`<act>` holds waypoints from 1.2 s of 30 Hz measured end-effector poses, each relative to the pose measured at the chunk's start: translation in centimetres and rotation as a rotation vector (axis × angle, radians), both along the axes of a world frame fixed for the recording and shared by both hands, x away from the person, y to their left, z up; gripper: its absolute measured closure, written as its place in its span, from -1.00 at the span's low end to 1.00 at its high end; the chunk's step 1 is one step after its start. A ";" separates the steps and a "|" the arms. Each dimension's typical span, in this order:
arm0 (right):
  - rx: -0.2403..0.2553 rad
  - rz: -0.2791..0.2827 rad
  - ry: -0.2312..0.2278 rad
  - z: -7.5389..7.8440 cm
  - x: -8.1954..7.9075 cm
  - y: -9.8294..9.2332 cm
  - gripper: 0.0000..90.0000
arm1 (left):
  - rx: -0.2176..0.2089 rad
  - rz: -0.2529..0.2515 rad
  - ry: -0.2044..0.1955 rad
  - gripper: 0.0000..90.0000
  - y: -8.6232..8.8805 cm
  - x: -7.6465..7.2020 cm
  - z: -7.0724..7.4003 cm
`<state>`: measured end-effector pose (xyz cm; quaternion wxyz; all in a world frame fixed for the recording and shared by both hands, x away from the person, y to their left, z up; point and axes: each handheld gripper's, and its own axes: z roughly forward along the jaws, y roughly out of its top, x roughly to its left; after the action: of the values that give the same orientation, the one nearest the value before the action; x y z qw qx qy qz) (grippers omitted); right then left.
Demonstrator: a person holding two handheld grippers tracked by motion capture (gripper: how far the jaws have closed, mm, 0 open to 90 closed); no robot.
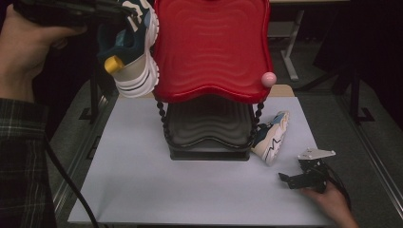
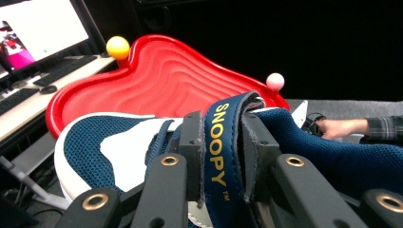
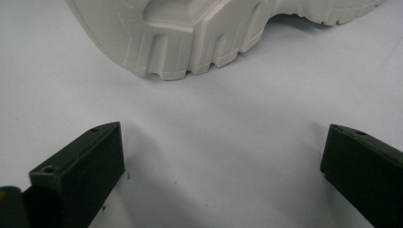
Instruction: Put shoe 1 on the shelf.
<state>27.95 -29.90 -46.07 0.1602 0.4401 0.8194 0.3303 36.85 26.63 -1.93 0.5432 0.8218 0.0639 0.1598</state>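
At upper left of the frame, our left tongs [image 2: 221,156] clamp the navy mesh sneaker [image 1: 134,47] beside the red wavy plastic tray [image 1: 211,47]; our right tongs [image 3: 223,175] gape over the pale desk [image 1: 142,180]

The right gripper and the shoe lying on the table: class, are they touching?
Apart. The right gripper view shows the right gripper with jaws wide open and bare table between them and the shoe's pale sole.

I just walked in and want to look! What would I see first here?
A big wavy red tray tops a black rack in the middle of the table. At its left edge, the left gripper holds a blue Snoopy sneaker up in the air. Another sneaker leans against the rack's right side.
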 end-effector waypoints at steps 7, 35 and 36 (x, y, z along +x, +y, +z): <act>0.000 0.000 0.000 0.0 0.0 0.0 -1.00 | 0.045 -0.029 -0.029 0.63 -3.8 1.3 1.3; 0.001 -0.002 -0.001 0.0 0.0 0.0 -1.00 | 0.177 -0.041 -0.149 0.64 -12.3 6.2 -0.9; 0.001 -0.002 -0.001 0.0 0.0 0.0 -1.00 | 0.188 -0.034 -0.156 0.64 -12.4 6.2 -1.0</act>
<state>27.93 -29.90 -46.07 0.1608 0.4409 0.8187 0.3308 43.01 14.20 -2.93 0.4697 0.8551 -0.0080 0.2193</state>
